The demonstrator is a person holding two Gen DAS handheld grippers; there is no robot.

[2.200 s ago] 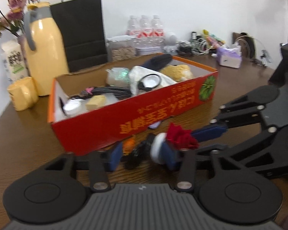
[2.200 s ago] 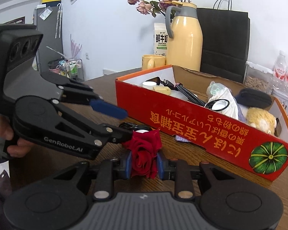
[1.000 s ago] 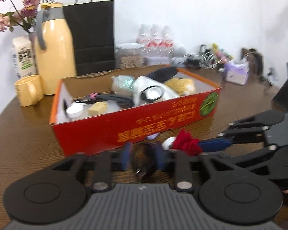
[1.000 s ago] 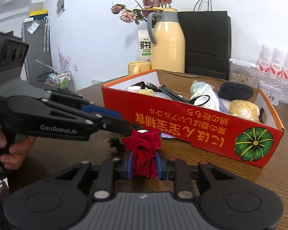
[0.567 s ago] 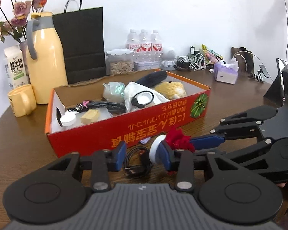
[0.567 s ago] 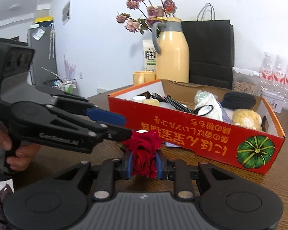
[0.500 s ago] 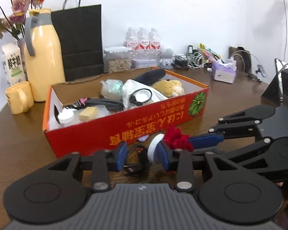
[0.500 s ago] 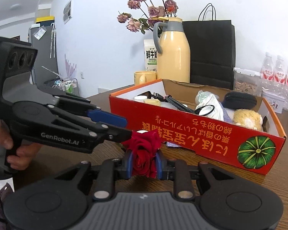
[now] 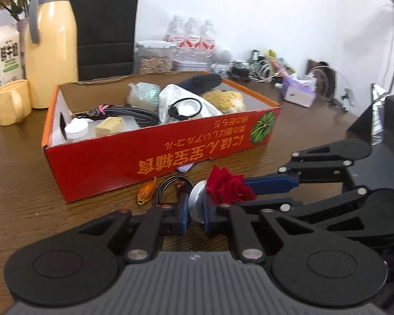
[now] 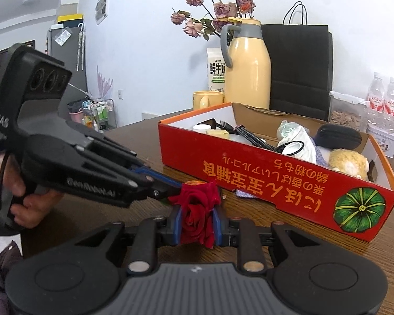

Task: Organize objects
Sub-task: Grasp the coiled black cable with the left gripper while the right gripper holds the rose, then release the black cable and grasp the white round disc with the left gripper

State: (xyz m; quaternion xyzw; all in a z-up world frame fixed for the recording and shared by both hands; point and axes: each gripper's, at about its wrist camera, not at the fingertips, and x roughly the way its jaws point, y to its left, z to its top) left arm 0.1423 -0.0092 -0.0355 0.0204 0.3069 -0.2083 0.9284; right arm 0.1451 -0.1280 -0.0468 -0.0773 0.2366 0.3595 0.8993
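The left gripper has closed from a wide gap onto a silver disc that previously lay loose between its pads; the jaws now sit at their narrowest, pads pressing the disc edge-on. The right gripper remains clamped on the red rose, unchanged. Judged status: both items secured, ready for transfer into the red box at 12 o'clock. A black cable loop and an orange wrapped item lie at 11 o'clock on the wooden table. A yellow jug stands against the white wall.
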